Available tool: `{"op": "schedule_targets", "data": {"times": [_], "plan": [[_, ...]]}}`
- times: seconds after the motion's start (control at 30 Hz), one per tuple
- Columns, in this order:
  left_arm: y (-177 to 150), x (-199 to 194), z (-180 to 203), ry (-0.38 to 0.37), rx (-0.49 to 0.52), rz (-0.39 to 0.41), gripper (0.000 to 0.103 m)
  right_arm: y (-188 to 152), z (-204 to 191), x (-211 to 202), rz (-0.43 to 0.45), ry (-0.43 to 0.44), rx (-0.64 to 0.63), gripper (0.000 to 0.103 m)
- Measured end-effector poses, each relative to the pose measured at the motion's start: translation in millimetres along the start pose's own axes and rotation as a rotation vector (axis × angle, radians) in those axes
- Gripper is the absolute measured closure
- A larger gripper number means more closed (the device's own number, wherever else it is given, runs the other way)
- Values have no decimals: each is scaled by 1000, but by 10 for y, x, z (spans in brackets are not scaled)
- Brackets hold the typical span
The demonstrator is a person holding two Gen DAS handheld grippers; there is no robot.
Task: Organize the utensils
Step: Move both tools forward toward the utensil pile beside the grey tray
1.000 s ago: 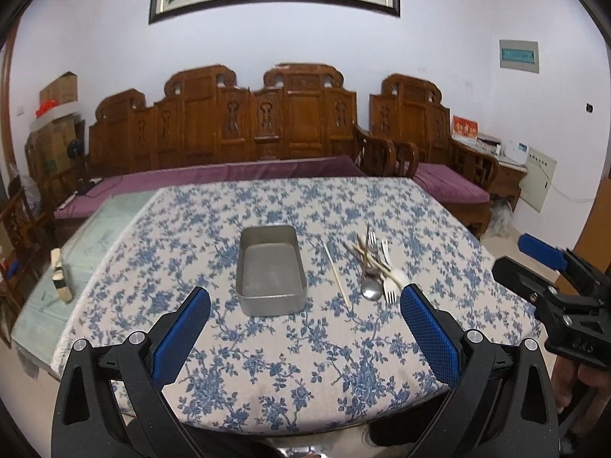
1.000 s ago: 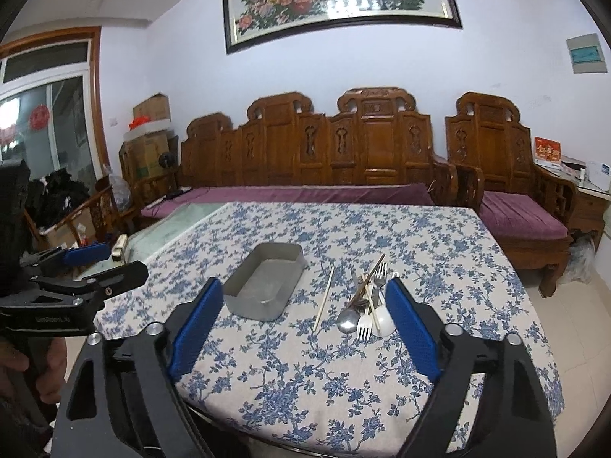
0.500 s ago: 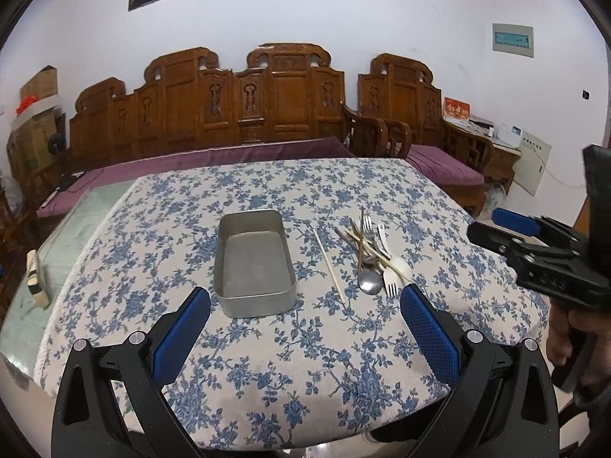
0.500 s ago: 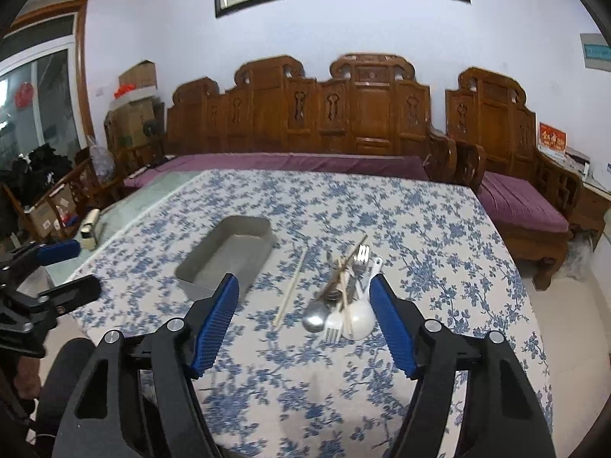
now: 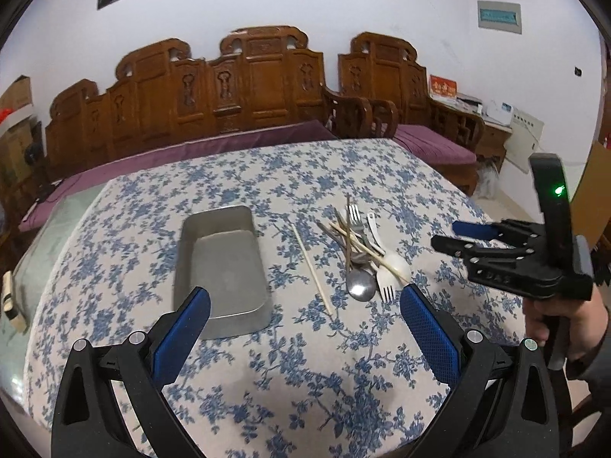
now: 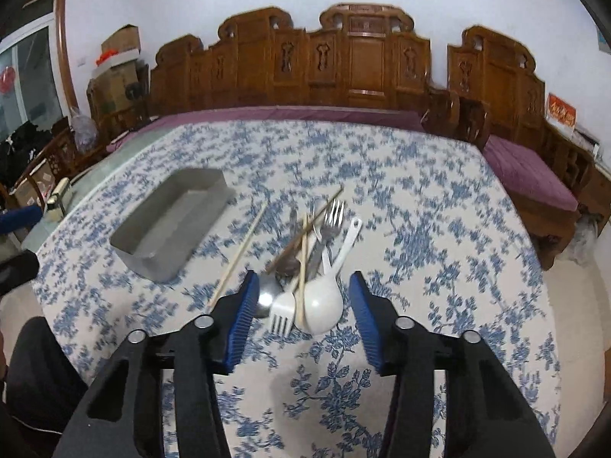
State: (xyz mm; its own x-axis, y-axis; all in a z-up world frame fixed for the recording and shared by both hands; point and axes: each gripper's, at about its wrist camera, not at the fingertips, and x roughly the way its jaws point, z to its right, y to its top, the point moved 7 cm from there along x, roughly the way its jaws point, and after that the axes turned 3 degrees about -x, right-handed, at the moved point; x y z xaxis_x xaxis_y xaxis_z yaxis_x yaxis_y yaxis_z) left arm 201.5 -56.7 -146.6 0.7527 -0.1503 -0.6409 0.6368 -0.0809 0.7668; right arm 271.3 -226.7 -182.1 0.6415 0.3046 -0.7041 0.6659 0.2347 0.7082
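Observation:
A rectangular metal tray [image 5: 221,267] [image 6: 172,221] sits empty on the blue-flowered tablecloth. Right of it lies a single chopstick [image 5: 311,267] [image 6: 240,252], then a pile of utensils [image 5: 359,255] [image 6: 305,252]: forks, chopsticks, a metal spoon [image 5: 361,286], a white spoon [image 6: 324,301] and a white fork [image 6: 282,313]. My left gripper [image 5: 305,295] is open above the table's near edge, between tray and pile. My right gripper [image 6: 302,278] hovers just short of the pile with its jaws closing. Nothing is pressed between its pads. It also shows in the left wrist view as the right gripper [image 5: 446,234].
A carved wooden bench [image 5: 259,87] with purple cushions stands behind the table [image 5: 305,381]. A small cream object [image 5: 9,301] lies on a glass surface to the left. A person's hand [image 5: 565,328] holds the right gripper. Cardboard boxes [image 6: 114,57] are stacked at the back left.
Both grippers have moved forward and down toward the table. The right gripper has come close to the utensil pile and its jaws have narrowed. The left jaws have stayed wide.

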Motion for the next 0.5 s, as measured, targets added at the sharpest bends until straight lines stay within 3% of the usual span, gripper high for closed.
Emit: {"op": "schedule_targets", "data": {"times": [0.23, 0.4, 0.5], "plan": [[-36, 396, 83, -42, -15, -68, 8, -145, 67, 393, -66, 84, 13, 77], [-89, 630, 126, -61, -20, -111, 13, -69, 28, 668, -101, 122, 15, 83], [-108, 706, 143, -61, -7, -124, 16, -26, -10, 896, -140, 101, -7, 84]]}}
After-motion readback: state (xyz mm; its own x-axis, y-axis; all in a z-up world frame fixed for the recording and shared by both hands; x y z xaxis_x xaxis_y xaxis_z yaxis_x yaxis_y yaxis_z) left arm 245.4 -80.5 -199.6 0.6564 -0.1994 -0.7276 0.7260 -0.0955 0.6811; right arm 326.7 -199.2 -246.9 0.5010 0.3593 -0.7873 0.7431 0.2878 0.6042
